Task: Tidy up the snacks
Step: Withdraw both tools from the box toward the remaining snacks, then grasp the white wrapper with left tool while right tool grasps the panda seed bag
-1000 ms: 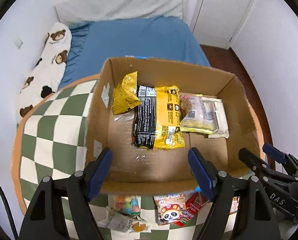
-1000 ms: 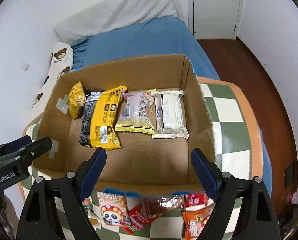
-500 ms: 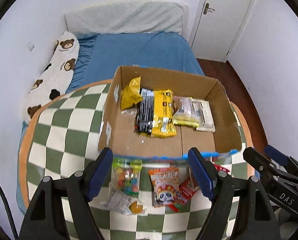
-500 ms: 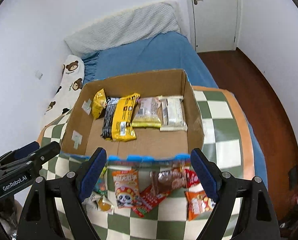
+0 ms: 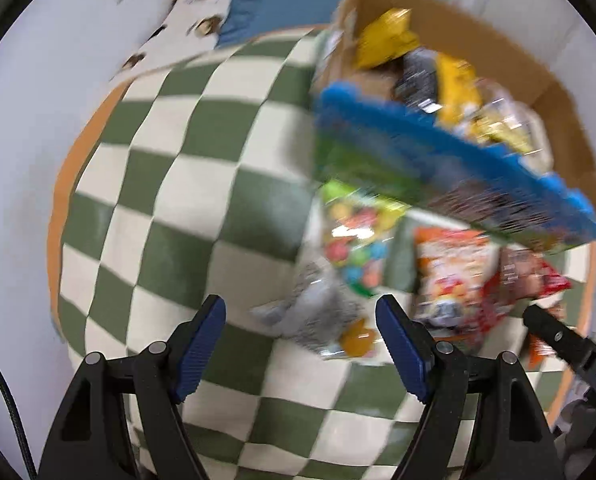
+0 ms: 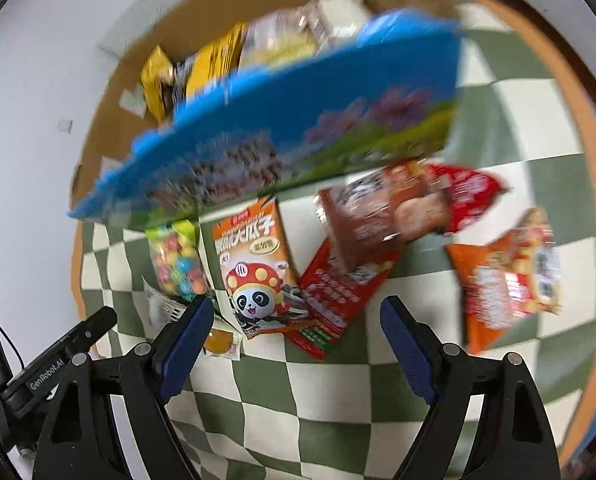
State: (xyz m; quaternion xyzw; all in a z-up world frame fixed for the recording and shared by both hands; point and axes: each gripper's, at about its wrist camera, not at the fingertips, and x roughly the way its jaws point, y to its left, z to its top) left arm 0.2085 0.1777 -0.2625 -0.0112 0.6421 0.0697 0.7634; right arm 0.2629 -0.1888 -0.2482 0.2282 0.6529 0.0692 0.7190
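Both empty, parted grippers (image 5: pixel 300 338) (image 6: pixel 295 342) now lower over loose snacks (image 6: pixel 257 268) beside box edge (image 6: pixel 257 136).

1. My left hand-held gripper (image 5: pixel 300 336) has black plastic arms shaped like clamp levers, each tipped with a ribbed dark blue pad.
2. Round silver pivot pins sit on each of its arms.
3. A thin black cable runs down the left edge of the left wrist view.
4. My right hand-held gripper (image 6: pixel 295 338) is built the same: black arms, ribbed blue pads, silver pins.
5. Seen from the right wrist, the left unit carries white "GenRobot.AI" lettering.
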